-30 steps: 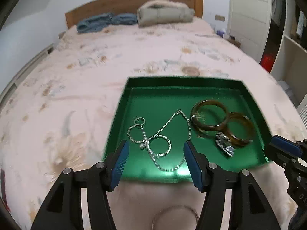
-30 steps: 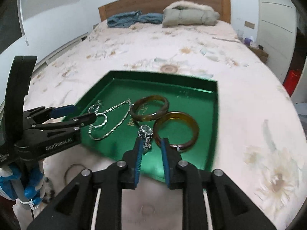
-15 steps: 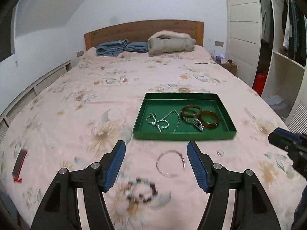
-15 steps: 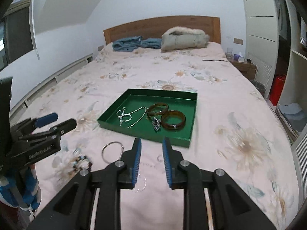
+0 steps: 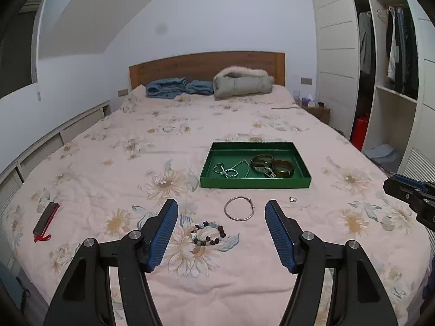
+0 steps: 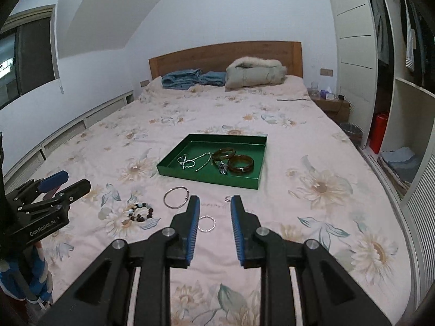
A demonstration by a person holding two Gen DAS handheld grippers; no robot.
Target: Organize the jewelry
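Already the green tray (image 5: 255, 183) holds much of the jewelry: two amber bangles (image 5: 273, 164) lie touching at its right end with a small metal piece against them, and a silver chain (image 5: 231, 169) is tangled at the left, so like seems to be going with like. Outside it, on the floral bedspread (image 5: 122, 163), four pieces wait near the tray's front wall: a thin silver bangle (image 5: 239, 208), a small ring (image 5: 292, 198), a beaded bracelet (image 5: 208, 233), and a twisted silver hoop (image 6: 206, 223), which only the right view shows, perhaps an earring or a small bangle. Your left gripper (image 5: 221, 228) stands wide apart and empty, its jaws having just opened further, and frames the beaded bracelet, likely your next pick. Your right gripper (image 6: 214, 220) is parted narrowly, having just been opening, with nothing between the pads, a gap suited to the ring or hoop ahead.
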